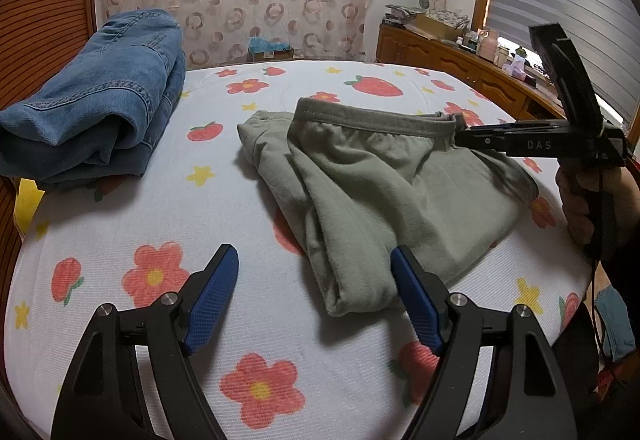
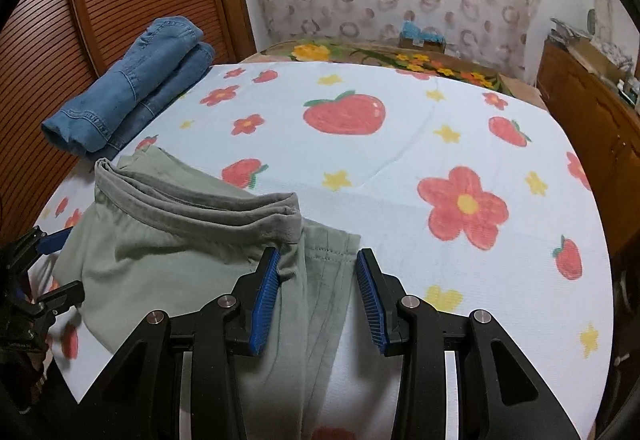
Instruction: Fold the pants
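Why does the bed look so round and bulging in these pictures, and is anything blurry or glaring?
Left wrist view: the fisheye lens bows the strawberry-and-flower printed white bedsheet into a dome, corners go black, and the striped window blind looks washed out. Right wrist view: same bulge; the sage-green fabric pants look sharp, light is soft and even, shadows faint.

A sage-green shade is worn by the pants (image 1: 380, 192), plain throughout. The folded jeans (image 1: 104, 92) are seen in faded blue denim with lighter stitching. The white bed cover (image 2: 400, 168) is printed with red strawberries, coral flowers (yellow-centred) and small yellow stars. Blue ribbed pads on black frames are carried by the left gripper (image 1: 314, 296) and right gripper (image 2: 316, 292).
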### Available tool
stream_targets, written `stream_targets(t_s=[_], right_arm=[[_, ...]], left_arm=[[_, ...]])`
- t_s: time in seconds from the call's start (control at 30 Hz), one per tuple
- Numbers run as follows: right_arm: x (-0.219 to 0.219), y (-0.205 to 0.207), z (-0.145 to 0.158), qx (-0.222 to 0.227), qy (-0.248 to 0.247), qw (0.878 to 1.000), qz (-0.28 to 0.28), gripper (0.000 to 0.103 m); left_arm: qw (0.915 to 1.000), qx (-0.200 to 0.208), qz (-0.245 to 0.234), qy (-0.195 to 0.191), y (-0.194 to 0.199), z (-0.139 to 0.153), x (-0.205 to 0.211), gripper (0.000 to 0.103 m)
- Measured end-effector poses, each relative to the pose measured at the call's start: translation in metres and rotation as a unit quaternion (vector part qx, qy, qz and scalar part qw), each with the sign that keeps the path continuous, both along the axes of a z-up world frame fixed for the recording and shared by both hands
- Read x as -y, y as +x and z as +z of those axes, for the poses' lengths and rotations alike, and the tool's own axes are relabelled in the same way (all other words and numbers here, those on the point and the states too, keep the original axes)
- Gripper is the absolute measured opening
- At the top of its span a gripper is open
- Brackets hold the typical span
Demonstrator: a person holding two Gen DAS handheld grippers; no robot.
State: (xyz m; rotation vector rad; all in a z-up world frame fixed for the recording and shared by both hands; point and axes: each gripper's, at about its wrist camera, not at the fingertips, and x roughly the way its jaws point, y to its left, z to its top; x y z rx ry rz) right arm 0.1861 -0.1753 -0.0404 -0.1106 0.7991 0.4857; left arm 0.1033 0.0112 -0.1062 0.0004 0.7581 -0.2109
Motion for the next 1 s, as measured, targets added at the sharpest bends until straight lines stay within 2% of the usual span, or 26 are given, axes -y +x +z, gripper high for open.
stream_targets(t_s=[0.17,0.27,0.47,0.63,0.83,1.0], right_arm=[[0.001,0.000,0.000,0.000,-0.001,1.000,0.000,0.041],[0.000,0.000,-0.001,0.003,-0.005,1.000,0.000,0.041],[0.001,-0.001,0.000,0.005,-0.009,1.000,0.001,0.041],[0.002,-0.001,0.000,0.005,-0.008,1.000,0.001,0.041],[0.004,-0.001,0.000,0.004,-0.003,1.000,0.002,0.042],[0.003,-0.002,-0.001,0.005,-0.005,1.000,0.002,0.042]], left_arm=[[1.0000,-0.007,0.000,-0.001,0.002,0.001,-0.001,0.079],[0.9997,-0.018,-0.003,-0.016,0.006,0.006,-0.004,0.078],[0.9996,-0.004,-0.018,-0.022,0.020,0.021,-0.004,0.069],[0.9997,-0.003,-0.024,-0.009,0.045,0.026,-0.005,0.069],[0.9996,-0.014,-0.015,-0.018,0.072,0.027,-0.014,0.069],[0.9994,-0.028,-0.018,-0.010,0.090,0.021,-0.016,0.069]])
